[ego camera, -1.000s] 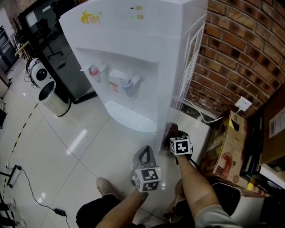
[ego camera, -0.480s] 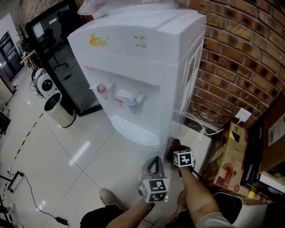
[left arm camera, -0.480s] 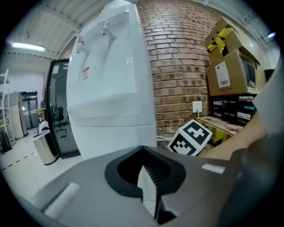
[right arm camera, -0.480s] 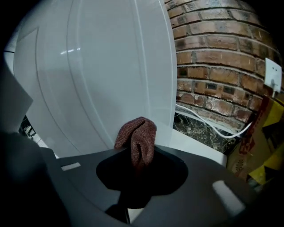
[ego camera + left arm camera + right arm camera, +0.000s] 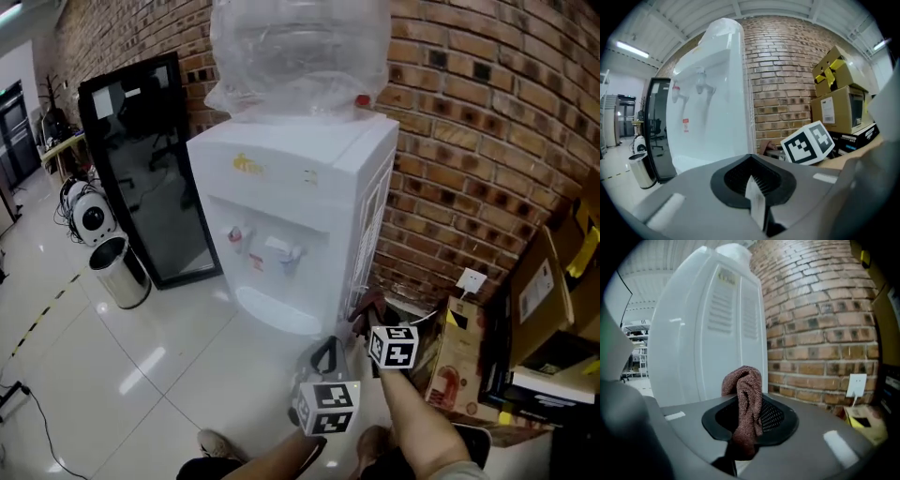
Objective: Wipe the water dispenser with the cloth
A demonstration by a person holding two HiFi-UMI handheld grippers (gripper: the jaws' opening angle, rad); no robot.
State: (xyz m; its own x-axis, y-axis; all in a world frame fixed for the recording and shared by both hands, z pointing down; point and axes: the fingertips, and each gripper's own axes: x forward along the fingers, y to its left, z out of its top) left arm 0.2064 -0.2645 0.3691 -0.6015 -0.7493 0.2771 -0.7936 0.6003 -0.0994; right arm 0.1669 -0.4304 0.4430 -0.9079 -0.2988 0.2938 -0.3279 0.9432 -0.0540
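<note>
Brown cloth (image 5: 746,394) is pinched tight in the jaws of the right gripper (image 5: 740,437) and sticks up above them. Just ahead of those jaws stands the white water dispenser (image 5: 708,333). The left gripper (image 5: 757,201) has its jaws closed together.

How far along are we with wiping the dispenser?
Done: the cloth is clamped in the right claw. In hand: it is held beside the dispenser, contact not evident. To do: the wiping itself; the left claw is shut and empty.
</note>
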